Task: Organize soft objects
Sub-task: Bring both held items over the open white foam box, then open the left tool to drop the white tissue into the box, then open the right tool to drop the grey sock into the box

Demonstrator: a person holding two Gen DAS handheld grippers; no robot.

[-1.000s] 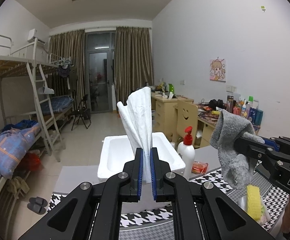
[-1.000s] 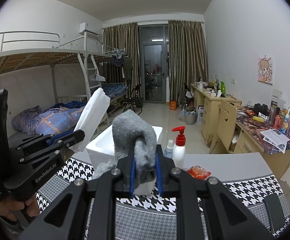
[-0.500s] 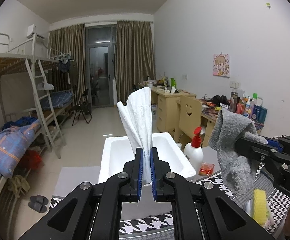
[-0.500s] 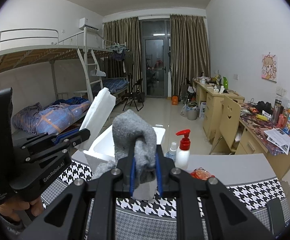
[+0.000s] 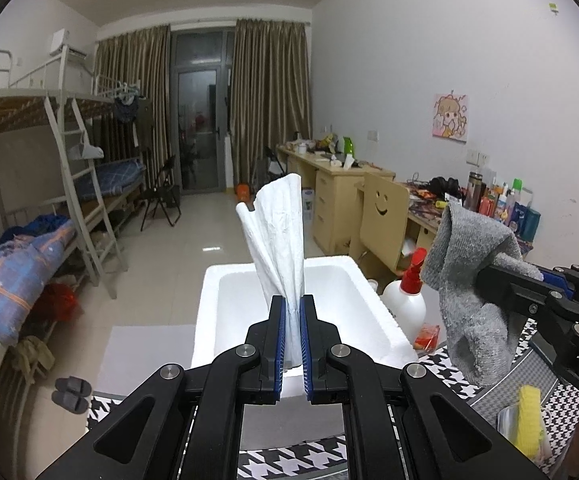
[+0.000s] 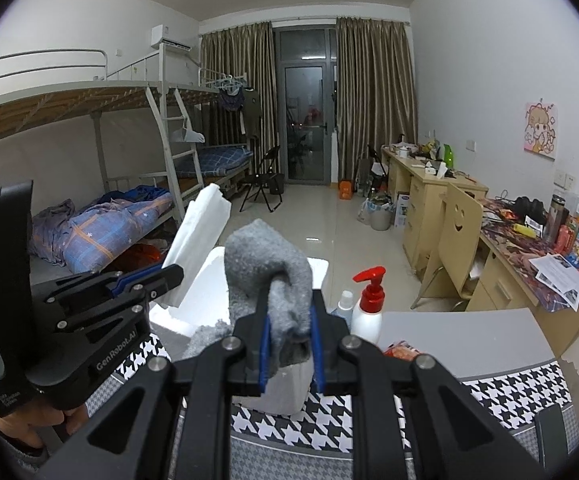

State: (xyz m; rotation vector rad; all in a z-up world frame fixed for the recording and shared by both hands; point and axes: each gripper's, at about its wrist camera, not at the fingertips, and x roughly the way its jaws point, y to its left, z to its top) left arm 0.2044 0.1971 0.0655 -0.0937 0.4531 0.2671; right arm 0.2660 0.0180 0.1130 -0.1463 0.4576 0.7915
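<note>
Foam box [image 5: 373, 320] nearer; yellow sponge [image 5: 529, 418] only in left view.

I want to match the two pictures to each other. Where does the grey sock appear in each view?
Left wrist view: the grey sock hangs at the right side, clamped in the right gripper that enters from the right edge.
Right wrist view: the sock is in the centre, bunched between the jaws of that gripper.
Shared landmark: the white bottle with the red pump, beside the white foam box.
</note>
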